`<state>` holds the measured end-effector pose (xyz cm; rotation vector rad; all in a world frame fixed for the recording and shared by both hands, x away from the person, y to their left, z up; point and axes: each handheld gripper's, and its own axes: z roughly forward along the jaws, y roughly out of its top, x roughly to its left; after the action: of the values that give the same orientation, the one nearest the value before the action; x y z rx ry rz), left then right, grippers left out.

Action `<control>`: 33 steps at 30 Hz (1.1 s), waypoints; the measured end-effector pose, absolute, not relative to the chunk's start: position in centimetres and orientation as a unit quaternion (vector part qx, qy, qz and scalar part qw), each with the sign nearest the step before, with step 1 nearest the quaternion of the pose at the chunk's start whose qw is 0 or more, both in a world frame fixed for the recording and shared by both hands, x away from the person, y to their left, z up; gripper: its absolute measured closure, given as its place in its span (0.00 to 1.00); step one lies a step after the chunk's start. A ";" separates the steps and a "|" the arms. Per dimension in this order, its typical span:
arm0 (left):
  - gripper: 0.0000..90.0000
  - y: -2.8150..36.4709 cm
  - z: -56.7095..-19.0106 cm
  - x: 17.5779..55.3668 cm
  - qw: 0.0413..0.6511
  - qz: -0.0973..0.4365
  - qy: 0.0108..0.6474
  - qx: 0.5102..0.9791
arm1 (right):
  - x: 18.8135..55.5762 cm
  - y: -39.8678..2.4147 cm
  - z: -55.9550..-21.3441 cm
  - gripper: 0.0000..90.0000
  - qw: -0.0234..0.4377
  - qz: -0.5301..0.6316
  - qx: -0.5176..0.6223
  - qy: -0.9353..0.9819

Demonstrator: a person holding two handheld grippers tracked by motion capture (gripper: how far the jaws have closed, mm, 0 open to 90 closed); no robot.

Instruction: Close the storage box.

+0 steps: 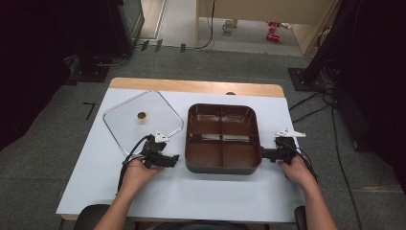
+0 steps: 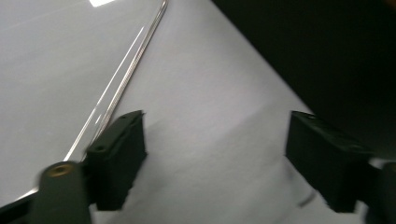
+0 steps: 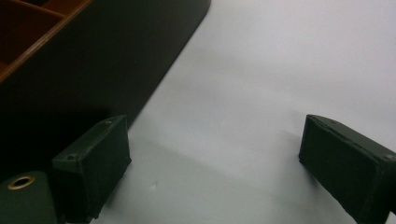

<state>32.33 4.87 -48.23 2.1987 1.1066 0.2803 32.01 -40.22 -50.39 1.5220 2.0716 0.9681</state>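
My left gripper (image 1: 173,159) has its jaws standing wide with nothing between them; in the left gripper view the two blocky black rubber pads (image 2: 116,156) flank bare white surface. My right gripper (image 1: 262,154) is likewise wide apart and holds nothing, its matte pads (image 3: 93,165) flanking bare sheet in the right gripper view. I take the pan (image 1: 222,138) as the landmark: a square, round-cornered vessel with a dark outer wall and a glossy brown interior divided by a cross into four compartments. The left gripper sits just beside the pan's left wall near its front corner; the right gripper sits at the pan's right wall, and I cannot tell whether it touches. The glass lid (image 1: 142,120) lies flat to the left of the pan, just beside it: clear, square with rounded corners, rimmed by a thin bright metal band (image 2: 122,84) and carrying a small round knob at its centre. Pan and lid rest on a smooth white sheet (image 1: 191,191) laid over a pale wooden table (image 1: 191,86), whose edge shows beyond the pan. Grey carpet (image 1: 43,158) surrounds the table, with dark equipment stands and cables at both sides.
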 end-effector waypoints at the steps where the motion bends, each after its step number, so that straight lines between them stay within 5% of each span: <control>1: 0.29 4.9 -48.2 32.3 0.330 0.104 0.425 0.837 | 32.0 -40.2 -50.4 0.09 0.196 0.346 0.543 0.740; 33: 0.33 6.7 -44.9 34.6 0.347 0.105 0.440 0.822 | 32.0 -40.3 -50.4 0.09 0.193 0.348 0.545 0.738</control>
<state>34.58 6.72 -44.87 2.1309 1.1400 0.2718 32.02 -40.30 -50.38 1.5282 2.0719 0.9774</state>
